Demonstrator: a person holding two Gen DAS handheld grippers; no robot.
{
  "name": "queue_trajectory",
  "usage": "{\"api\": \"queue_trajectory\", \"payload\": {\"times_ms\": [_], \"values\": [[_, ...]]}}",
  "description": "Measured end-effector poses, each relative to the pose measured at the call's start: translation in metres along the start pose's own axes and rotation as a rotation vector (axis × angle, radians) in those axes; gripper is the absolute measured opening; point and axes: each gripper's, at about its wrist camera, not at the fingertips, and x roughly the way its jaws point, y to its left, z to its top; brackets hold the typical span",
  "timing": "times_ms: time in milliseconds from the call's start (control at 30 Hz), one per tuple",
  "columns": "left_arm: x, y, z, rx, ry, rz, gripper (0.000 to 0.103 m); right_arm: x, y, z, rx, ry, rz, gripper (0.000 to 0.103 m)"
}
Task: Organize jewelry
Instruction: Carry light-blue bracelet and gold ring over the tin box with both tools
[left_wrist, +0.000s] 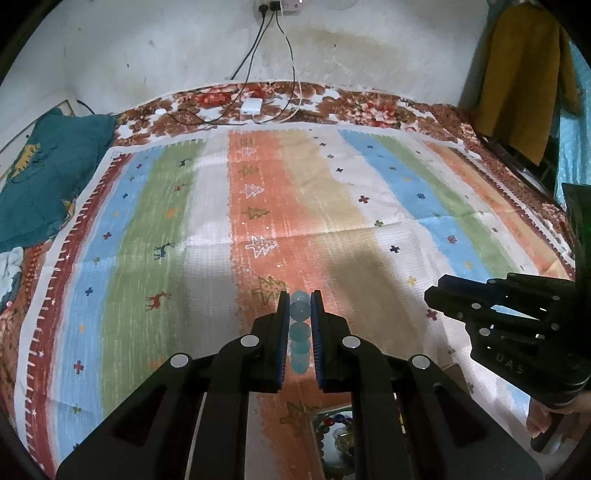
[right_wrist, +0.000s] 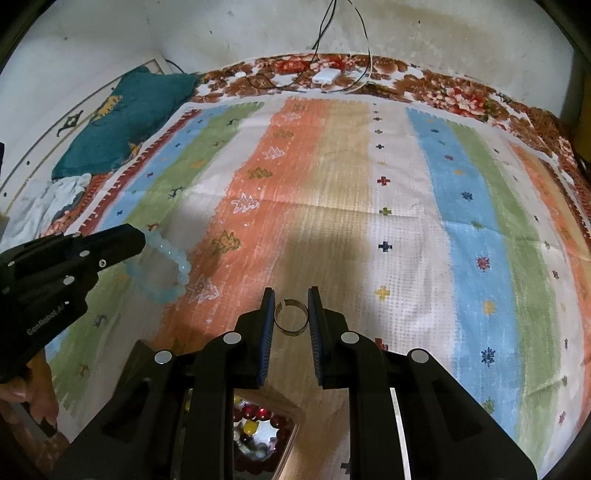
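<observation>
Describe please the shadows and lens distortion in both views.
Left wrist view: a broad dark shadow crosses the striped cloth, and the cloth's edges bulge outward. Right wrist view: a similar shadow falls ahead of the metal ring; black corners frame the picture.

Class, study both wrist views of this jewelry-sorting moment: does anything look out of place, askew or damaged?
Nothing looks damaged or spilled. The left hand-held gripper holds a pale blue bead bracelet; the right hand-held gripper holds a metal ring with a gap in its band, perhaps an open design. Only oddity: a white charger and cables lie on the bed's far edge.
</observation>
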Motion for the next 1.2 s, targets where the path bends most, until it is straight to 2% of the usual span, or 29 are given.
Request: {"api": "queue_trajectory", "payload": {"times_ms": [567, 1200], "values": [[-0.040, -0.017, -0.005, 0.012, -0.062, -0.052, 0.011, -0.029, 0.006, -0.007, -0.037, -0.048, 0.016, 0.019], [-0.064, -0.021, -0.025, -0.003, -0.069, -0.080, 0.011, -0.047, 0.018, -0.025, -0.070, -0.060, 0.035, 0.019]]}}
